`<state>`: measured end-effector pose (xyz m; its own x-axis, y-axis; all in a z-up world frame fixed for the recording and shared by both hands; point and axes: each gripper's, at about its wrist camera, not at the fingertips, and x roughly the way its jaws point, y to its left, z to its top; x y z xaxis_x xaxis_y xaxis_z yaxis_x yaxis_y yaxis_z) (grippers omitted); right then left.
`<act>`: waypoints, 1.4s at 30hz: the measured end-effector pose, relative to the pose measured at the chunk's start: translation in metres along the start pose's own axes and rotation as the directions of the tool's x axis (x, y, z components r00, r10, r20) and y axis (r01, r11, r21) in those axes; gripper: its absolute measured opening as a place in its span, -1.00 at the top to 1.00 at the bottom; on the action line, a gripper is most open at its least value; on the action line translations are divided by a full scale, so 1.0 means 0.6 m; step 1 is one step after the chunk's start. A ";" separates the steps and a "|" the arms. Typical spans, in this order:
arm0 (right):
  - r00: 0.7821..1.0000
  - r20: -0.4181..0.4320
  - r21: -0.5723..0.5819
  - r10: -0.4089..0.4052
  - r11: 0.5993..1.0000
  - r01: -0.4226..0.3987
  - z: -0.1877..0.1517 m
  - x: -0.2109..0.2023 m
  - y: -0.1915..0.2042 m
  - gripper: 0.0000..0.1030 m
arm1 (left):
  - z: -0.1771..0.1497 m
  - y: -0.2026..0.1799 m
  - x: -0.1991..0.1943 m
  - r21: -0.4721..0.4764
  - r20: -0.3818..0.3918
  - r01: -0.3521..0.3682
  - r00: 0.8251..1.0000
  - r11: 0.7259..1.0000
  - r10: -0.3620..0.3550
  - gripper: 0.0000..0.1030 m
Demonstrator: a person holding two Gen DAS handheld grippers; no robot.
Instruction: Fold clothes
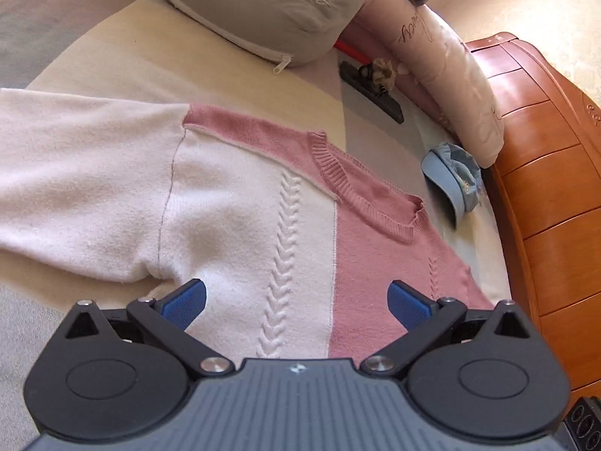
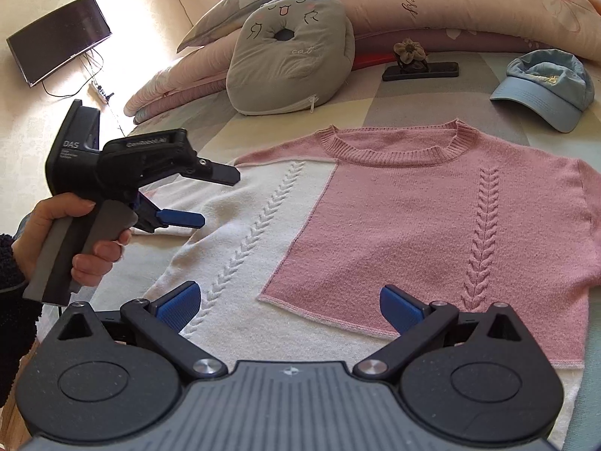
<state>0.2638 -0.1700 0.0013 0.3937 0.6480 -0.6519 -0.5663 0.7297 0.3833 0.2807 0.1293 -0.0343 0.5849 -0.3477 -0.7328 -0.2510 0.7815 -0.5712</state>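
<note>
A pink and white knit sweater [image 2: 375, 225] lies flat, front up, on the bed, collar toward the pillows. It also shows in the left wrist view [image 1: 233, 218], with its white sleeve [image 1: 75, 188] stretched out to the left. My left gripper [image 1: 296, 302] is open and empty, hovering over the sweater's white side near the armpit. In the right wrist view it [image 2: 210, 197] is held by a hand above the sweater's left edge. My right gripper [image 2: 289, 306] is open and empty above the sweater's lower hem.
A grey cat cushion [image 2: 289, 56] and pink pillows [image 2: 469, 11] lie at the bed's far side. A dark phone [image 2: 420, 70] with a flower clip and a blue cap [image 2: 544, 90] lie beyond the collar. A wooden bed frame [image 1: 544, 206] lies right of the sweater in the left wrist view.
</note>
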 end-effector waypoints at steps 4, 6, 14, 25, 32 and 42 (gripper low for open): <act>1.000 -0.004 0.001 -0.012 1.000 0.012 0.000 0.002 0.001 -1.00 | -0.036 0.020 0.018 0.003 -0.036 -0.043 0.998 0.999 0.043 -0.98; 1.000 0.000 -0.004 -0.009 1.000 0.009 -0.001 -0.001 0.001 -1.00 | -0.050 0.036 0.008 0.003 -0.005 -0.041 0.999 0.999 0.041 -0.96; 0.999 -0.032 0.009 -0.007 1.000 0.007 -0.001 0.011 -0.009 -1.00 | -0.019 0.066 -0.093 -0.049 0.119 -0.099 0.987 0.994 0.104 -0.97; 0.992 -0.124 -0.040 -0.019 0.999 0.014 -0.015 0.065 0.010 -1.00 | 0.039 0.138 -0.023 -0.110 0.168 -0.141 0.973 0.984 0.158 -0.93; 0.993 -0.117 0.002 -0.024 1.000 0.024 -0.013 0.067 -0.006 -1.00 | 0.055 0.201 -0.114 -0.231 0.245 -0.121 0.953 0.965 0.179 -0.93; 0.989 -0.142 -0.025 -0.042 0.999 0.039 -0.017 0.083 0.001 -1.00 | 0.108 0.248 -0.090 -0.226 0.268 -0.202 0.928 0.953 0.261 -0.93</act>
<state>0.2758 -0.1397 -0.0377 0.3108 0.5791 -0.7537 -0.5686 0.7487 0.3408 0.2619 0.2978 -0.0557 0.6837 0.0199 -0.7295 -0.5319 0.6980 -0.4795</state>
